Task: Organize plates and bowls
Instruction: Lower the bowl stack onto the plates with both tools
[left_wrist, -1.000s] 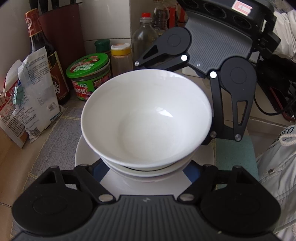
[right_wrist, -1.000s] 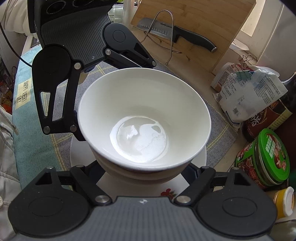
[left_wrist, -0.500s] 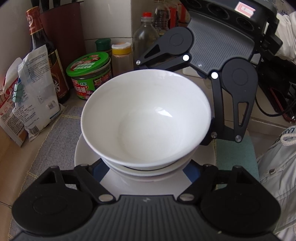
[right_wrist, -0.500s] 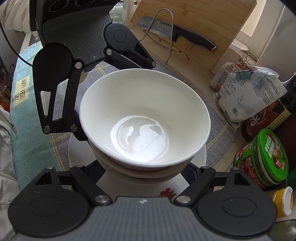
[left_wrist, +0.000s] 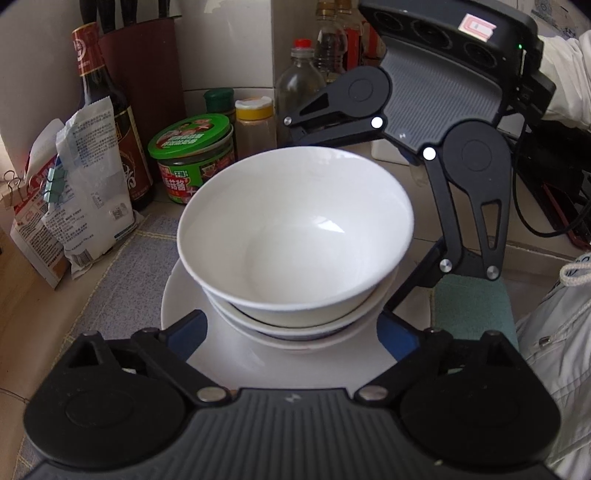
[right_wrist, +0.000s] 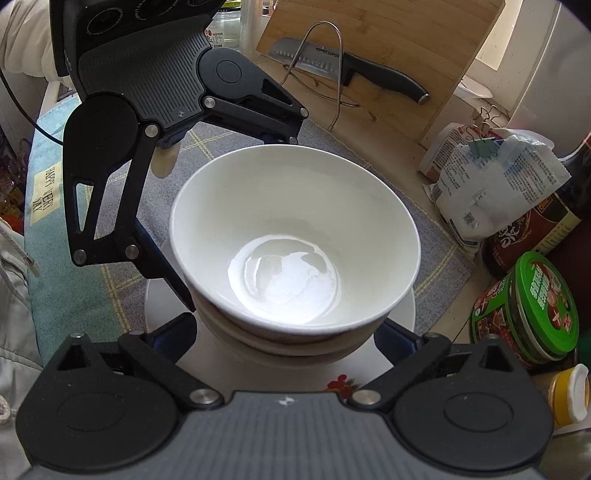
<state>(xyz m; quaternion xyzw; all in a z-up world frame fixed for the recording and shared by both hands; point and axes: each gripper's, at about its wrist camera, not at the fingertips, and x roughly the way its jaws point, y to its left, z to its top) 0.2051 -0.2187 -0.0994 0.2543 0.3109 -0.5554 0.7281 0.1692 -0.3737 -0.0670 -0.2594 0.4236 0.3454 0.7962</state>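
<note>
A white bowl (left_wrist: 295, 236) sits nested on a stack of bowls (left_wrist: 303, 332) that stands on a white plate (left_wrist: 258, 365). It also shows in the right wrist view (right_wrist: 295, 240), with the stack below it (right_wrist: 295, 343) on the plate (right_wrist: 402, 314). My left gripper (left_wrist: 293, 332) is open, its fingers spread either side of the stack near its base. My right gripper (right_wrist: 284, 336) is open too and straddles the stack from the opposite side. Each gripper faces the other across the bowls.
A green-lidded jar (left_wrist: 192, 155), sauce bottles (left_wrist: 107, 110), a yellow-capped jar (left_wrist: 255, 122) and clipped bags (left_wrist: 88, 192) crowd one side. A cutting board with a knife (right_wrist: 369, 70) and a wire rack (right_wrist: 325, 66) stand behind. A grey mat (right_wrist: 436, 251) lies under the plate.
The top bowl has come down and now sits nested in the stack. Both grippers have drawn back slightly from the bowls and have stayed open.
</note>
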